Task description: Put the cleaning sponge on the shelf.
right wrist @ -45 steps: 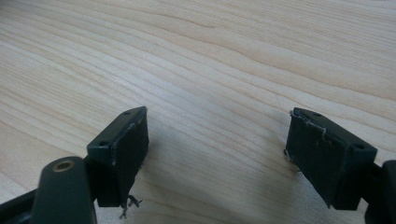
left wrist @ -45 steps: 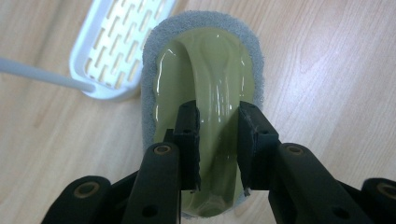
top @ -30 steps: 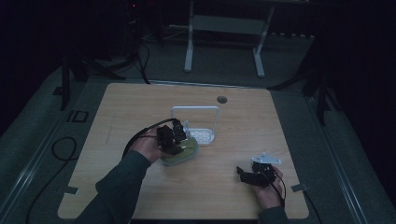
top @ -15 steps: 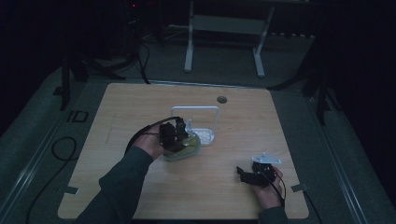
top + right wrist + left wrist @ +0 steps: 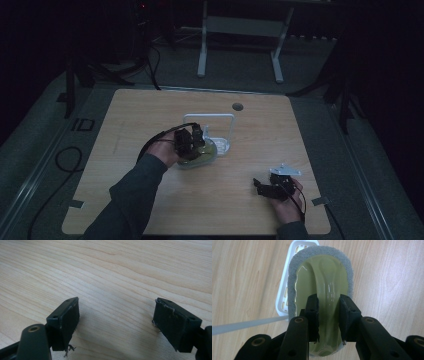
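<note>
The left gripper (image 5: 328, 315) is clamped on the raised, glossy handle ridge of a pale green scrubber (image 5: 322, 282) with a grey scouring pad around its edge; the ridge runs straight between the two black jaws, pressed from both sides. The scrubber's near end is cut off behind the jaws. Beyond the jaw tips and to their left, a white slotted tray (image 5: 283, 293) lies partly hidden under the scrubber, and a white bar (image 5: 244, 325) crosses just left of the jaws. In the dim high view the scrubber (image 5: 206, 152) is hard to make out. The right gripper (image 5: 116, 322) rests released, jaws wide apart over bare wooden table (image 5: 120, 272), with nothing between them.
</note>
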A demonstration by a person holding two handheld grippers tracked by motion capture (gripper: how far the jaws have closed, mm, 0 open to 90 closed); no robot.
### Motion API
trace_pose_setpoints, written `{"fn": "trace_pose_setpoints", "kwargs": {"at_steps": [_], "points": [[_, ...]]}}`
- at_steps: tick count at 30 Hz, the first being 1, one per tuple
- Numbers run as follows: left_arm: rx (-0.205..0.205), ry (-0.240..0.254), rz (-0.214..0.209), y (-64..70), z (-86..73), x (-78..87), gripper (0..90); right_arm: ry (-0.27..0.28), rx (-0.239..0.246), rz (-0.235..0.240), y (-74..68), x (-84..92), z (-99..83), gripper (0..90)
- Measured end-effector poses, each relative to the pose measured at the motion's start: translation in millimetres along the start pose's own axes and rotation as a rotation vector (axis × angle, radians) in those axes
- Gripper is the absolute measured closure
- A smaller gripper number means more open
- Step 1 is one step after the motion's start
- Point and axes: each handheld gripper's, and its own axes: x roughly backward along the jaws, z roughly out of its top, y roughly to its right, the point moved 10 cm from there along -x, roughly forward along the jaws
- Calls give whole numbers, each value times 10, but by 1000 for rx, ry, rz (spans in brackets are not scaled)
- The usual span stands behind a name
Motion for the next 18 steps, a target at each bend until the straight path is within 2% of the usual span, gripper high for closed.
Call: {"fn": "trace_pose_setpoints", "kwargs": {"at_steps": [4, 12, 18], "points": [[-16, 3, 8, -7, 51, -10, 719, 0, 0, 0, 0, 0, 0, 207], [-77, 2, 21, -29, 146, -7, 719, 0, 0, 0, 0, 0, 0, 206], [-99, 4, 22, -49, 186, -19, 719, 0, 0, 0, 0, 0, 0, 207]]}}
